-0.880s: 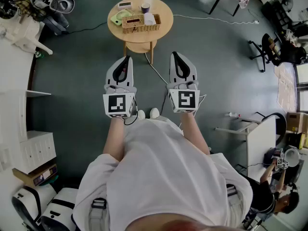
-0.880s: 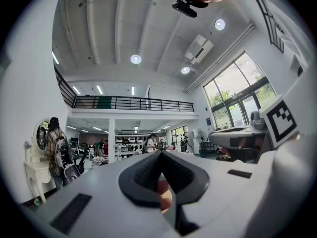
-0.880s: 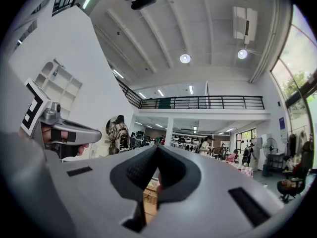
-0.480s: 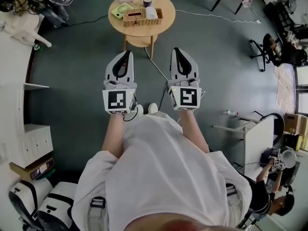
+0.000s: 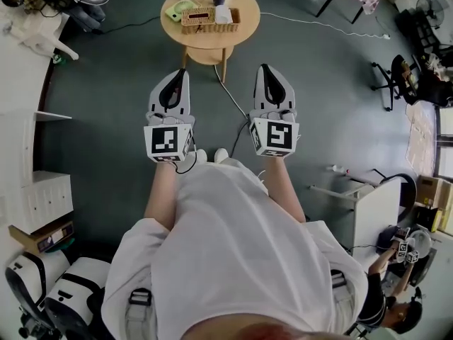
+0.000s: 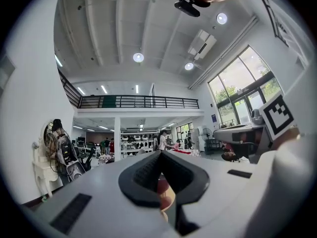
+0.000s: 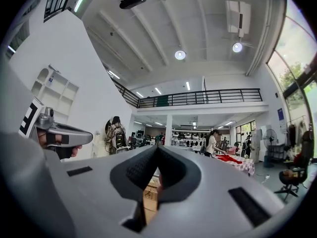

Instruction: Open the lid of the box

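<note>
1. The grey left gripper point(image 5: 182, 73) is held level in the air, its jaws pressed together on nothing.
2. The grey right gripper point(image 5: 263, 68) beside it is likewise closed and empty.
3. The woven wicker box point(image 5: 207, 18) sits mid-top on the round wooden table point(image 5: 242, 32), well apart from both grippers.
4. A pale green object point(image 5: 180, 8) lies near the table's left edge.
</note>
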The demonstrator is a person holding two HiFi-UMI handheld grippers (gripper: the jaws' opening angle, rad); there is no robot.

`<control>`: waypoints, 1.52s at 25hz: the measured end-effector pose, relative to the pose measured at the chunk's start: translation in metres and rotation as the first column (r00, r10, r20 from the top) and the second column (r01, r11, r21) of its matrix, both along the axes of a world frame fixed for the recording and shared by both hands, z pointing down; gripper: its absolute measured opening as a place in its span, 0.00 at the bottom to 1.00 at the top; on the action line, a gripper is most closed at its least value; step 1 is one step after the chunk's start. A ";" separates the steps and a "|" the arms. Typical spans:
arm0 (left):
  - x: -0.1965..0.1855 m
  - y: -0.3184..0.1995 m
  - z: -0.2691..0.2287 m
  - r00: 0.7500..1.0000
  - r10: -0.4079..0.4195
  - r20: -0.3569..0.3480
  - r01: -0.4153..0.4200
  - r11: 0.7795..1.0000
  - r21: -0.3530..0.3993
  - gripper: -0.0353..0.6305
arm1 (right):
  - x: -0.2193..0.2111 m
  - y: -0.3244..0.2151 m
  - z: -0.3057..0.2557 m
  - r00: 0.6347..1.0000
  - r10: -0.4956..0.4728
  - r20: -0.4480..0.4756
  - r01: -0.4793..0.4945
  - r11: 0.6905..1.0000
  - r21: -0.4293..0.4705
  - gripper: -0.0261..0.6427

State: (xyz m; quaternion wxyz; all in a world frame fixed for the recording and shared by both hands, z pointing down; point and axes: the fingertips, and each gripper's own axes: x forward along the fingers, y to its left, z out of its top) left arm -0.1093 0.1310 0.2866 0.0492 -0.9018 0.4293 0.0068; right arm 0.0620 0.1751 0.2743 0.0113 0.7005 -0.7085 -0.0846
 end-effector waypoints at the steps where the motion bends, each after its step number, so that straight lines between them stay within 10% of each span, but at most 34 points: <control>1: 0.004 0.001 0.001 1.000 -0.001 0.008 0.001 1.000 0.004 0.04 | 0.006 0.000 0.003 1.000 -0.001 0.009 0.001 1.000 -0.006 0.03; 16: 0.053 -0.063 0.023 0.998 -0.049 0.044 0.050 0.999 -0.008 0.04 | 0.066 -0.064 0.040 0.999 -0.037 0.020 0.038 0.996 -0.076 0.03; 38: 0.107 -0.328 0.021 0.999 -0.041 -0.010 0.042 0.999 0.024 0.04 | 0.115 -0.313 0.029 0.996 -0.056 -0.074 0.052 0.997 -0.053 0.03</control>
